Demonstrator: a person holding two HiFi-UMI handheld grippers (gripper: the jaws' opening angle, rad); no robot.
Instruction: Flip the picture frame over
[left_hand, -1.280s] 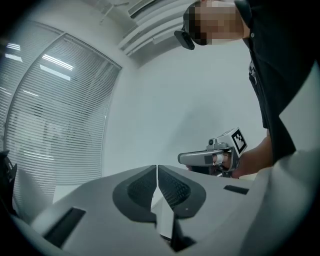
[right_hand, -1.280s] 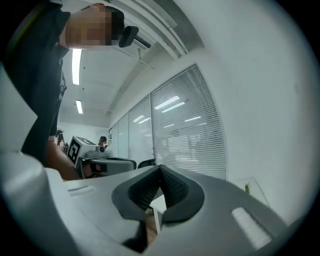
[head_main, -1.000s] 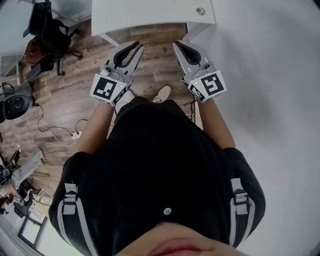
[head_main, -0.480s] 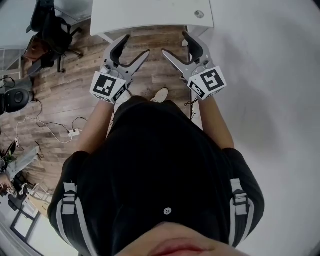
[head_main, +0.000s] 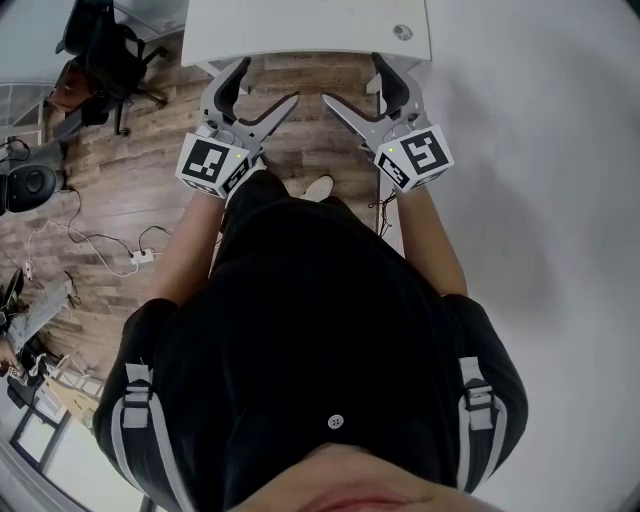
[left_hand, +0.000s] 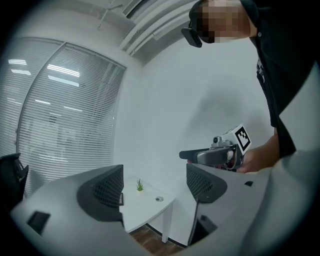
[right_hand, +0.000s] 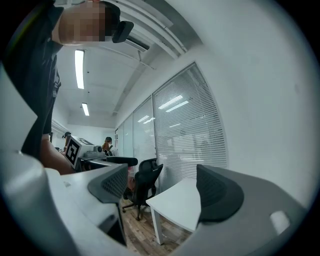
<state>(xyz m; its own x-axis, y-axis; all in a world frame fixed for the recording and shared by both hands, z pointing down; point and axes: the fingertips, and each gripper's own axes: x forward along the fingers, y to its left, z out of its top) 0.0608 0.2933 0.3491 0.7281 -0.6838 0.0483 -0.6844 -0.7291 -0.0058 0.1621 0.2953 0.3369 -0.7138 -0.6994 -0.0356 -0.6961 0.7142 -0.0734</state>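
Note:
No picture frame shows clearly. In the left gripper view, a small dark upright thing (left_hand: 121, 199) stands on the white table (left_hand: 145, 202), half hidden behind a pad, beside a little green plant (left_hand: 139, 185). I hold both grippers level in front of me, short of the table's (head_main: 300, 30) near edge. The left gripper's (head_main: 267, 82) jaws are opening with nothing between them. The right gripper's (head_main: 352, 80) jaws are opening too and hold nothing. Each gripper shows in the other's view: the right gripper (left_hand: 215, 155) and the left gripper (right_hand: 100, 160).
A cable hole (head_main: 402, 32) sits in the tabletop. A black office chair (head_main: 105, 60) stands on the wooden floor at the left, with cables (head_main: 100, 260) trailing nearby. A white wall (head_main: 540, 150) runs along the right. Windows with blinds (right_hand: 185, 130) lie beyond the table.
Both grippers went from shut to wide open. Both hands moved a little forward toward the table's edge.

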